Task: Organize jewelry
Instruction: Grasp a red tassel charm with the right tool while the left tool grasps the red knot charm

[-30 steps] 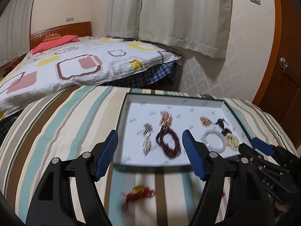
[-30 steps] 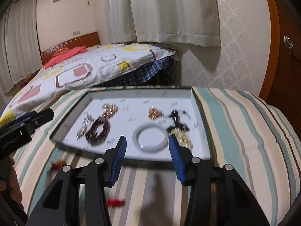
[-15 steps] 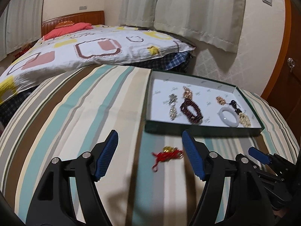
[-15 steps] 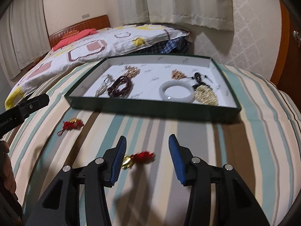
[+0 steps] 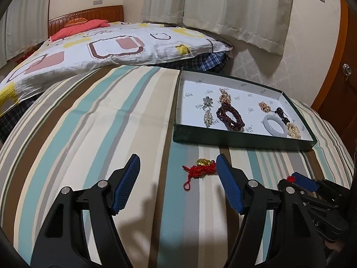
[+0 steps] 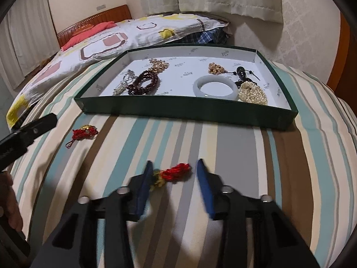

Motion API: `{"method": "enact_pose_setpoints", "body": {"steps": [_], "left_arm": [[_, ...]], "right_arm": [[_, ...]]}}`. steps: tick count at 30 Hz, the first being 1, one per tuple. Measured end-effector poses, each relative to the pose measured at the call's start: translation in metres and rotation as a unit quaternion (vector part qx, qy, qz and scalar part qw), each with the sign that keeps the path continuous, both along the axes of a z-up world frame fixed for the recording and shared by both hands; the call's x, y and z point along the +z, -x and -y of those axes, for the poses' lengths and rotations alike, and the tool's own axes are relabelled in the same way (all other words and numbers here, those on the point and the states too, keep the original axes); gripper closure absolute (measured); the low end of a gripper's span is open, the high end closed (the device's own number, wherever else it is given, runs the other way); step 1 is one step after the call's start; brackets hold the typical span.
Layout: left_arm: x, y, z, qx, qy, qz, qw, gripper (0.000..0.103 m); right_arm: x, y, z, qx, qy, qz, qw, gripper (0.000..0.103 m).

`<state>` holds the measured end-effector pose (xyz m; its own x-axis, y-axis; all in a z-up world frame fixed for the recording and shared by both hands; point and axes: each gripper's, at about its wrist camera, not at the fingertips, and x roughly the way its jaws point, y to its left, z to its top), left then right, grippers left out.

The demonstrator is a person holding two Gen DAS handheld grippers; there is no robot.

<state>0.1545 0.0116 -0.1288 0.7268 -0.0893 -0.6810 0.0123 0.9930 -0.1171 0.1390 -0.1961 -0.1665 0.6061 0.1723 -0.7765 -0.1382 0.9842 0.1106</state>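
Inside the green tray [image 6: 187, 109] on your striped bed [image 6: 245, 156] lie a white bangle [image 6: 215, 87] and dark beads [image 6: 145, 83]; both your grippers, left gripper [image 5: 177, 167] and right gripper [image 6: 175, 170], gape over red charms [image 6: 176, 170].

Two red-corded gold charms [image 6: 173, 173] [image 6: 83, 132] lie outside the green tray [image 6: 178, 109] of jewelry.

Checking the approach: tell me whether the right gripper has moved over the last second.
Yes. The right gripper drew back from the green tray toward the near red charm.
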Motion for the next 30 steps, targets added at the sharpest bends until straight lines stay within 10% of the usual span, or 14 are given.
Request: {"method": "enact_pose_setpoints", "body": {"steps": [7,19,30], "left_arm": [[-0.005,-0.002,0.011,-0.014,-0.002,-0.007,0.9999,0.034],[-0.017,-0.020,0.034,-0.034,-0.010,-0.033,0.9988,0.034],[-0.034,-0.032,0.037,-0.053,-0.005,-0.065,0.9964,0.073]], "right_arm": [[0.003,0.009,0.007,0.002,-0.018,0.006,1.000,0.094],[0.010,0.008,0.041,-0.031,-0.020,0.016,0.999,0.094],[0.005,0.003,0.047,-0.034,-0.030,0.008,0.999,0.094]]}}
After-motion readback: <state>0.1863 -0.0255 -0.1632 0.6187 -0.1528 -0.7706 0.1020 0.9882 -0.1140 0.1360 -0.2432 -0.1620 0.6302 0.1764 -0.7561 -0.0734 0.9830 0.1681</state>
